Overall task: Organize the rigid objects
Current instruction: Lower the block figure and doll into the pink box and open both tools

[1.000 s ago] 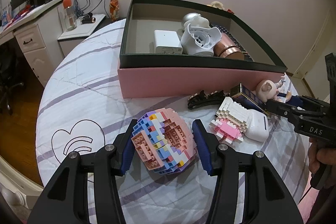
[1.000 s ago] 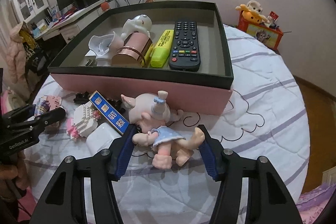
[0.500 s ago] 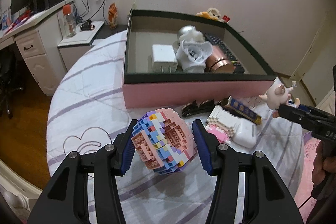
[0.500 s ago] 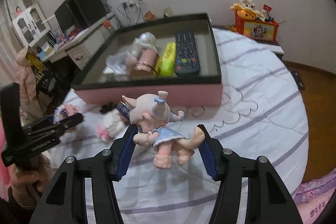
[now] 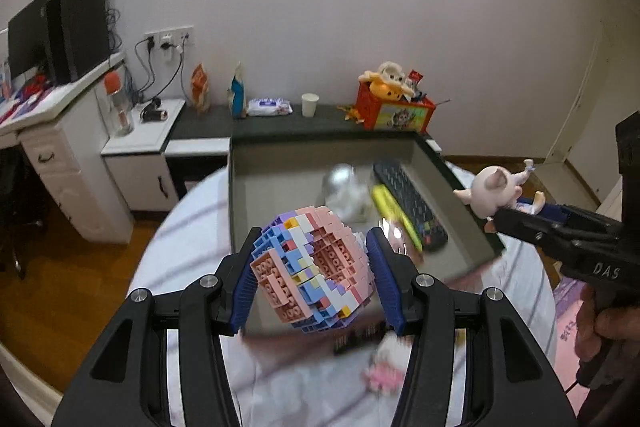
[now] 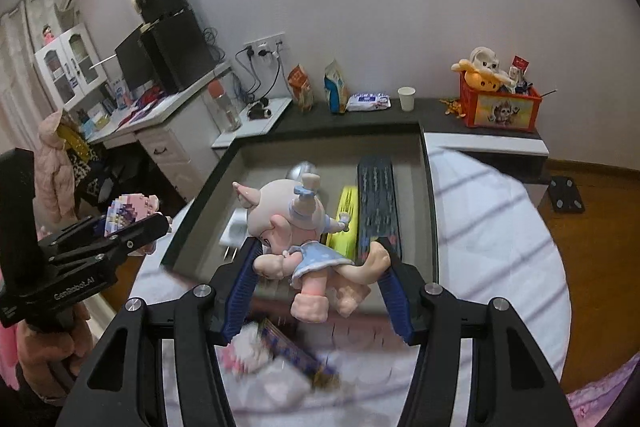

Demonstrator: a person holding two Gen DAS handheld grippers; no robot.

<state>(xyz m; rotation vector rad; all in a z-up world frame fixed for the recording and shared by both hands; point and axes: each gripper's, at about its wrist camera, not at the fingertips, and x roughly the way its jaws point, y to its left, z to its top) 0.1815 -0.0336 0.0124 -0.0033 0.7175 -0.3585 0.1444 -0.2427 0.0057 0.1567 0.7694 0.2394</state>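
Note:
My left gripper (image 5: 312, 269) is shut on a pink, blue and purple brick-built egg (image 5: 314, 269), held in the air in front of the open box (image 5: 472, 195). My right gripper (image 6: 320, 267) is shut on a pig doll (image 6: 292, 223) in a blue dress, held above the box's near edge (image 6: 430, 211). The doll also shows in the left wrist view (image 5: 496, 193), and the egg in the right wrist view (image 6: 128, 213). The box holds a black remote (image 6: 376, 203), a yellow marker (image 6: 346, 219) and a silver-white figure (image 5: 344, 189).
Below on the striped white bedspread (image 6: 492, 227) lie a pink-and-white brick toy (image 5: 384, 371), a blue card pack (image 6: 292, 351) and a white case, all blurred. A red toy crate (image 6: 500, 103) and a paper cup (image 6: 406, 98) stand on the dark shelf behind.
Both grippers have lifted their objects off the bedspread and carried them up and toward the box. The view now looks down into the box from higher up.

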